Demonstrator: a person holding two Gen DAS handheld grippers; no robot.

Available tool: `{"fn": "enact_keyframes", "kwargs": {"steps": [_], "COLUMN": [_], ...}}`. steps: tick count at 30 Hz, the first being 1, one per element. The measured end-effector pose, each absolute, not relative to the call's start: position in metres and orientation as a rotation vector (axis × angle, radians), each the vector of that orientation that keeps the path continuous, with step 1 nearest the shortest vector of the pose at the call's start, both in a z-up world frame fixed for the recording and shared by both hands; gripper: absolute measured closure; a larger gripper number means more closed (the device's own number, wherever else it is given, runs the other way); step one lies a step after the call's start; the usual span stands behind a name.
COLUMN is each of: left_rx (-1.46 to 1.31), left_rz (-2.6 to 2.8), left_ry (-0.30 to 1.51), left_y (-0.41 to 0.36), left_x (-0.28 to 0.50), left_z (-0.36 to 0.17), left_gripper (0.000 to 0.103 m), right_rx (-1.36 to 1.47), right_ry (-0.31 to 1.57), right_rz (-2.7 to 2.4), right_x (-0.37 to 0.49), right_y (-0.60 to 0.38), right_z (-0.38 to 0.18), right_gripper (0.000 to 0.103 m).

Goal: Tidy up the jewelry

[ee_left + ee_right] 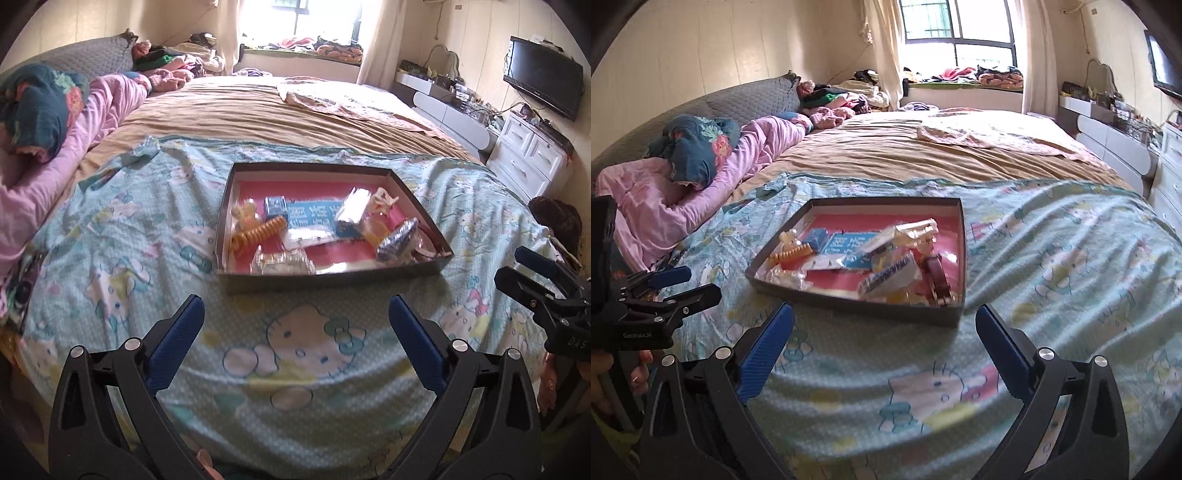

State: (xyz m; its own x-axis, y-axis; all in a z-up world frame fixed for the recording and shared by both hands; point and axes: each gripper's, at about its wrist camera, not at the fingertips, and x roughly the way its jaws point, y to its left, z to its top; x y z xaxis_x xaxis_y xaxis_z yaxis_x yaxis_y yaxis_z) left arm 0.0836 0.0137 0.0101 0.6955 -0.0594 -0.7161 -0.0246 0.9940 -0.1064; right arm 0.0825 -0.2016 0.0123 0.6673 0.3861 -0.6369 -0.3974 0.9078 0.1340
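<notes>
While both jaws gape empty, the jewelry tray (417,192) lies ahead — well apart.

A shallow dark-walled tray (421,201) with a pink floor lies flat on the bed's cartoon-print sheet. Inside it, a yellow coiled hair tie (258,232) rests near the left wall, a small blue box (276,205) just behind it. Clear plastic packets (280,260) sit against the near wall. A silvery wrapped piece (352,206) lies tilted over a blue printed card (314,216), and a dark sparkly clip (397,240) lies near the right corner.
</notes>
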Motion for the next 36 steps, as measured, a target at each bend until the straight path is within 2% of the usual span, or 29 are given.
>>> {"fn": "enact_keyframes", "kwargs": {"steps": [12, 36], "left_rx": [-0.118, -0.109], "left_rz": [-0.022, -0.029], "left_ry": [0.795, 0.776], "left_y": [0.008, -0.001], "left_x": [0.057, 0.048], "left_z": [-0.002, 0.004], "left_gripper": [0.01, 0.01], "right_rx": [-0.009, 0.001], "right_ry": [0.776, 0.756], "right_rz": [0.464, 0.457], "right_x": [0.052, 0.047], "right_y": [-0.197, -0.205], "right_z": [-0.019, -0.014], "right_gripper": [0.005, 0.005]}}
